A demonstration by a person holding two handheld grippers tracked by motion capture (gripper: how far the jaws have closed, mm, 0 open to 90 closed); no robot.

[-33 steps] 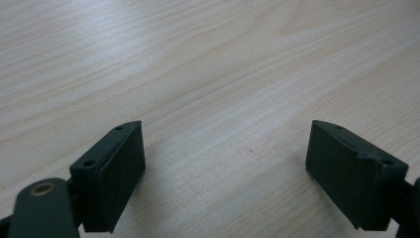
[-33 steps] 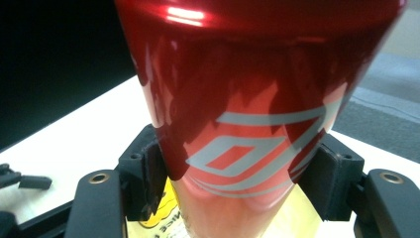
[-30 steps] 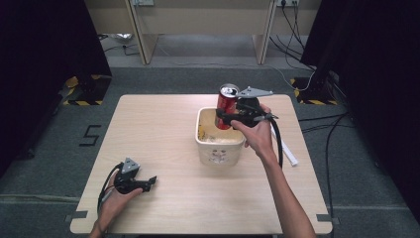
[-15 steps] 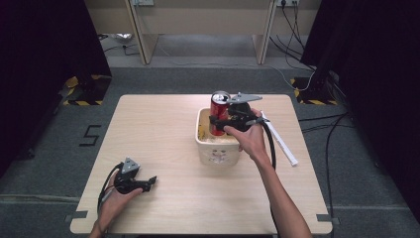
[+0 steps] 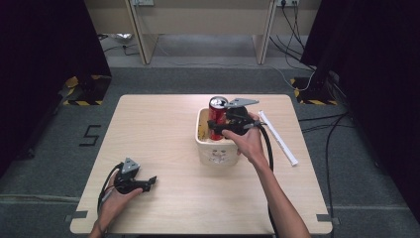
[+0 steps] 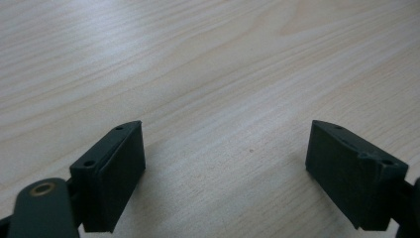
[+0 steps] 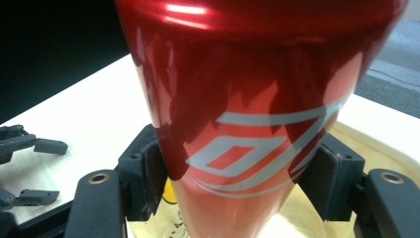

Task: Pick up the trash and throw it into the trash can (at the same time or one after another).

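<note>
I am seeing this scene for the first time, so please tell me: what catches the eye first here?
The red can stands out most, clamped upright in the right gripper over the white tub near the middle of the table. The left gripper rests open and empty at the table's near left corner. A white stick lies to the right of the tub.

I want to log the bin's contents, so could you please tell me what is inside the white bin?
The red can, gripped by the right gripper, stands partly inside the white bin. Its lower end and the bin floor beneath are hidden.
</note>
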